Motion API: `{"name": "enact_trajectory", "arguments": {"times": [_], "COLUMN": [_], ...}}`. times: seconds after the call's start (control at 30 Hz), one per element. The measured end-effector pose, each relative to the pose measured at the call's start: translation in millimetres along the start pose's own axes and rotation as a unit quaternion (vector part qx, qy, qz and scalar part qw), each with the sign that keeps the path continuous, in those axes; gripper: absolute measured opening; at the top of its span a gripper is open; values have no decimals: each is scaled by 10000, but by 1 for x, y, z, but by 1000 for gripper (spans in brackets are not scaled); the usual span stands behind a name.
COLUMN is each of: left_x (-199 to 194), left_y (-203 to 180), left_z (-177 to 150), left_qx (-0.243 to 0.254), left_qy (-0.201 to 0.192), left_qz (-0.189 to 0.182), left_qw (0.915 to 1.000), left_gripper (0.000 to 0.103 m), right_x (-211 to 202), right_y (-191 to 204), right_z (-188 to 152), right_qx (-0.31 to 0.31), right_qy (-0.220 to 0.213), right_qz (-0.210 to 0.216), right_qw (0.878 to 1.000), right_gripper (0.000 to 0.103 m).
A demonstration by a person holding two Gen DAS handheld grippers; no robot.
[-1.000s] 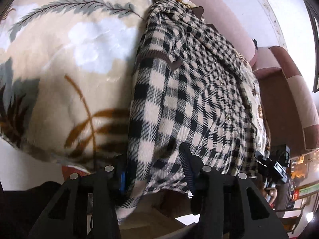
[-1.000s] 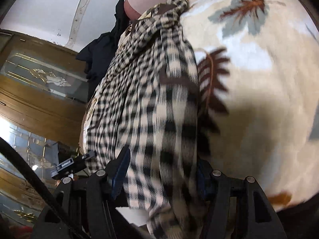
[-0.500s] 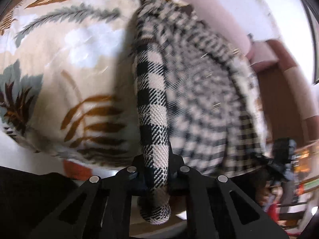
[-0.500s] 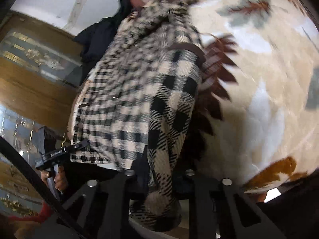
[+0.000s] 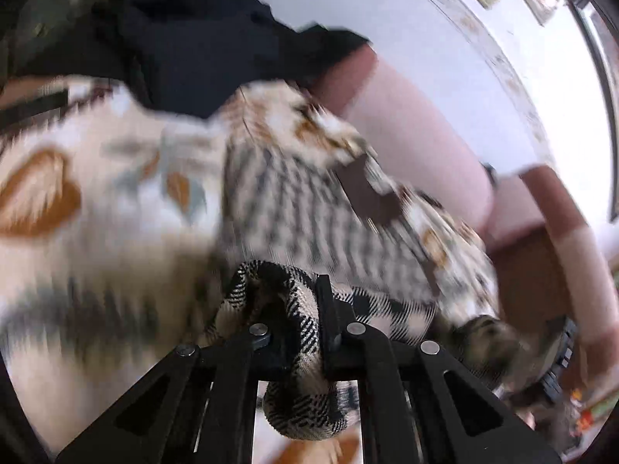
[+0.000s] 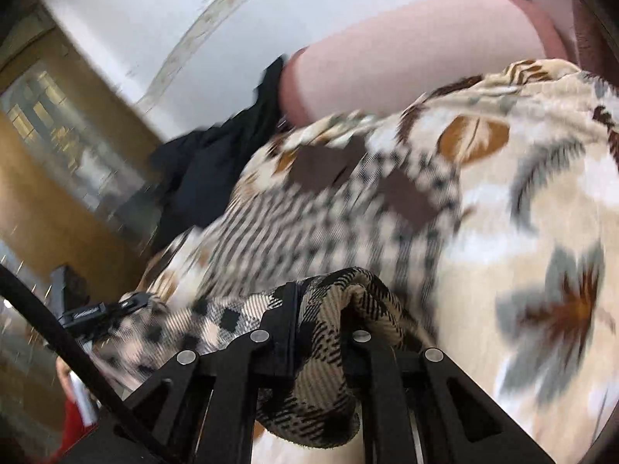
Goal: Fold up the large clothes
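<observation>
A black-and-cream checked shirt (image 5: 305, 208) lies on a leaf-patterned blanket (image 5: 96, 232), its brown-trimmed upper part toward the sofa back. My left gripper (image 5: 305, 309) is shut on the shirt's hem corner, and the pinched cloth bulges out behind the fingers. In the right wrist view the same checked shirt (image 6: 332, 228) stretches ahead, blurred. My right gripper (image 6: 325, 309) is shut on the other hem corner, with folded cloth hanging between its fingers. The hem runs taut between the two grippers, raised off the blanket (image 6: 541, 232).
A dark garment (image 5: 193, 38) lies at the blanket's far end, also seen as the dark garment (image 6: 216, 178) in the right wrist view. A pink sofa backrest (image 5: 418, 123) runs behind, with a white wall (image 6: 193, 7) and a wooden glazed door (image 6: 58, 154) beyond.
Both grippers closed on the shirt's hem corners, then swept up and forward over the shirt toward its collar end, carrying the hem with them.
</observation>
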State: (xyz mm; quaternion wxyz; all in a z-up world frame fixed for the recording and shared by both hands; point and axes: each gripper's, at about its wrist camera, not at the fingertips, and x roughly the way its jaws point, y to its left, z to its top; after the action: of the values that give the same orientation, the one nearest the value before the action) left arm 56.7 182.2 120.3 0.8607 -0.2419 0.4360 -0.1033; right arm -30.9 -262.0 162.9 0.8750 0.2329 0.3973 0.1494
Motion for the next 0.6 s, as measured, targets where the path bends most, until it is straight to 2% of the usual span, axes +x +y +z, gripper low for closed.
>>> {"name": "enact_trajectory", "arguments": {"times": [0.17, 0.3, 0.43, 0.53, 0.6], "left_x": [63, 106, 122, 119, 115], "left_y": [16, 34, 47, 58, 63], "left_z": [45, 59, 70, 74, 76], "left_qx": [-257, -626, -1038, -1424, -1681], "left_qy": [-133, 127, 136, 84, 33], "left_qz": [271, 325, -172, -757, -1104], "left_qw": [9992, 9974, 9944, 9869, 9796], "left_gripper": [9, 9, 15, 26, 30], "right_x": [58, 91, 100, 100, 99], "right_y": [-44, -91, -124, -145, -155], "right_z": [44, 60, 72, 71, 68], "right_qx": [436, 1197, 1780, 2356, 2668], "right_qy": [-128, 163, 159, 93, 70], "right_qz": [-512, -178, 437, 1087, 1432], "right_qw": [9977, 9925, 9829, 9657, 9530], "right_gripper": [15, 16, 19, 28, 30]}}
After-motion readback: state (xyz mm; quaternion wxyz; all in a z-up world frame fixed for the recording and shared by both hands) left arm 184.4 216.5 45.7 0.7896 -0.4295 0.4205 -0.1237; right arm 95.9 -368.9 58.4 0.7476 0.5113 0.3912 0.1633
